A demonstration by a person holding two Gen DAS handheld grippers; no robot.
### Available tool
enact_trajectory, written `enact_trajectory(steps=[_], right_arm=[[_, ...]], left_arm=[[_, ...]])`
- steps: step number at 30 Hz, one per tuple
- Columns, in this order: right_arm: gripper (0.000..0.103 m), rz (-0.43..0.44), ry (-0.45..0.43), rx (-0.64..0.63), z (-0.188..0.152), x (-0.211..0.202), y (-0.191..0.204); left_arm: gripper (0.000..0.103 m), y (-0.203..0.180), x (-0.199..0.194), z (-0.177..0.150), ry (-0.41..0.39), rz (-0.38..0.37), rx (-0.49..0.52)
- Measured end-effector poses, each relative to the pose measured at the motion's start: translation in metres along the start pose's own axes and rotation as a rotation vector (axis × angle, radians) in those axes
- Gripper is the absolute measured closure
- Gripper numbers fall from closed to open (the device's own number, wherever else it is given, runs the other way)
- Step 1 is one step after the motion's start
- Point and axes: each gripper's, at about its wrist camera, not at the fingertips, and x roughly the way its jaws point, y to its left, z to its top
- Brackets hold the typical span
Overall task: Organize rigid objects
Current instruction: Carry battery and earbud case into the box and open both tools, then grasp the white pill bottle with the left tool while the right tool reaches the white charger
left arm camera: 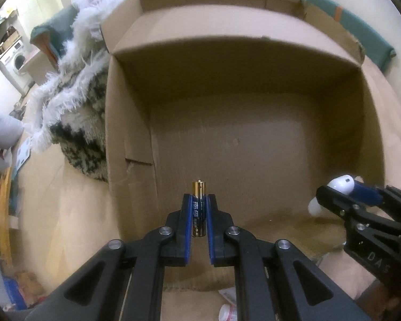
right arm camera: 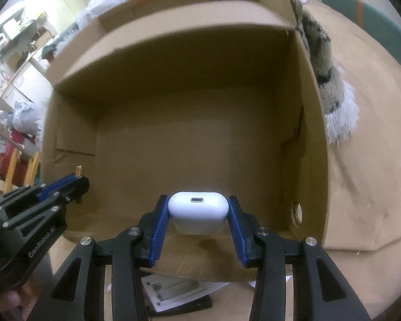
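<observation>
A large open cardboard box (left arm camera: 254, 61) lies ahead of both grippers; it also fills the right wrist view (right arm camera: 173, 53). My left gripper (left arm camera: 199, 200) is shut on a blue and gold battery (left arm camera: 199, 206), held upright over the box's near left edge. My right gripper (right arm camera: 197, 203) is shut on a white earbud case (right arm camera: 197, 211), charging port facing away, over the box's near edge. The right gripper (left arm camera: 342, 195) with the case (left arm camera: 339, 184) shows at the right of the left wrist view. The left gripper (right arm camera: 78, 180) shows at the left of the right wrist view.
A fluffy white and dark patterned blanket (left arm camera: 74, 112) lies against the box's side, also seen in the right wrist view (right arm camera: 331, 91). A teal cushion (left arm camera: 361, 29) sits behind. Papers and a dark flat item (right arm camera: 173, 291) lie below the box's near flap. Cluttered shelves (right arm camera: 10, 53) stand far left.
</observation>
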Motion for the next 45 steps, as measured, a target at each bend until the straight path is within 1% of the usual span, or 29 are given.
enact_trajectory(steps=[4,10,13,16,19,20,21,23,24,26,27,28,29,31,32,33,36,41,43,45], right_arm=[[0.058,-0.004,0.025,0.031,0.002,0.009,-0.006],[0.058,-0.014,0.046,0.042,0.002,0.016,-0.008],[0.058,-0.006,0.055,0.056,0.001,0.02,-0.007],[0.058,0.002,0.055,0.054,0.002,0.021,-0.006],[0.058,0.015,0.037,0.052,0.003,0.016,-0.007],[0.057,0.022,0.03,0.053,0.004,0.014,-0.006],[0.051,0.027,0.022,0.056,0.004,0.011,-0.006],[0.041,0.036,0.005,0.066,0.004,0.006,-0.007],[0.038,0.049,-0.005,0.072,0.005,0.003,-0.007],[0.032,0.061,-0.017,0.079,0.007,-0.002,-0.007],[0.031,0.067,-0.028,0.08,0.007,-0.005,-0.007],[0.03,0.072,-0.039,0.076,0.008,-0.008,-0.006],[0.029,0.071,-0.046,0.072,0.009,-0.01,-0.005],[0.02,0.065,-0.065,0.07,0.01,-0.015,-0.004],[0.012,0.065,-0.077,0.071,0.01,-0.017,-0.003],[0.007,0.069,-0.088,0.071,0.01,-0.019,-0.002],[0.006,0.084,-0.106,0.07,0.008,-0.027,-0.002],[0.006,0.101,-0.115,0.091,0.003,-0.038,-0.006],[0.006,0.111,-0.12,0.101,0.0,-0.042,-0.007],[0.006,0.123,-0.125,0.107,-0.004,-0.048,-0.008]], left_arm=[[0.094,-0.004,0.008,-0.001,0.018,0.011,0.014],[0.094,-0.005,0.014,0.0,0.032,0.013,0.008],[0.094,-0.003,0.019,-0.002,0.042,0.012,0.002],[0.094,-0.002,0.025,-0.001,0.058,0.014,-0.007],[0.094,-0.002,0.025,-0.001,0.065,0.019,-0.009],[0.094,-0.003,0.026,-0.001,0.07,0.018,-0.007],[0.093,-0.003,0.027,0.001,0.074,0.018,-0.005],[0.088,-0.004,0.027,0.002,0.091,0.012,0.005],[0.083,-0.005,0.027,0.003,0.102,0.013,0.009],[0.063,-0.006,0.024,0.003,0.102,0.02,0.005],[0.046,-0.006,0.021,0.005,0.088,0.02,-0.002],[0.04,-0.006,0.017,0.004,0.073,0.018,-0.007],[0.04,-0.005,0.014,0.003,0.055,0.007,-0.014],[0.039,-0.004,0.006,0.005,0.033,0.009,-0.019],[0.038,-0.003,0.004,0.005,0.029,0.005,-0.022],[0.038,-0.002,0.001,0.005,0.028,-0.002,-0.029],[0.038,0.005,-0.009,0.003,0.023,-0.011,-0.054],[0.038,0.017,-0.031,-0.009,-0.01,-0.04,-0.077],[0.038,0.026,-0.041,-0.016,-0.021,-0.026,-0.088],[0.038,0.033,-0.047,-0.022,-0.032,-0.038,-0.102]])
